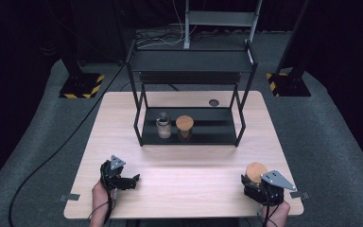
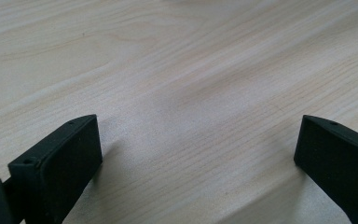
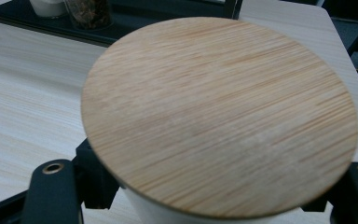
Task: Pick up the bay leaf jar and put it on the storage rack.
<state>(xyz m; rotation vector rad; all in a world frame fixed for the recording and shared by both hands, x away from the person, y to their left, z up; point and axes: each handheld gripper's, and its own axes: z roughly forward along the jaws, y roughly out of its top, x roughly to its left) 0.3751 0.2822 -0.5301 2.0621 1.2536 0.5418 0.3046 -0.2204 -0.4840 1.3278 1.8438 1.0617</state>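
3 jars are in sight: 2 stand side by side on the lower level of the black shelf rack (image 1: 192, 136), a clear jar (image 1: 163, 126) with dark contents left of 1 wooden-lidded jar (image 1: 185, 126). The left hand-held gripper (image 1: 133, 180) rests released on the desk (image 1: 189, 175), holding nothing. The right hand-held gripper (image 1: 248, 181), near the desk's right front corner, is clenched around the 3rd, a white bamboo-lidded jar (image 3: 219, 116).

Lab: hazard-striped stand bases (image 1: 81, 87) (black curtains (image 1: 23, 28)).
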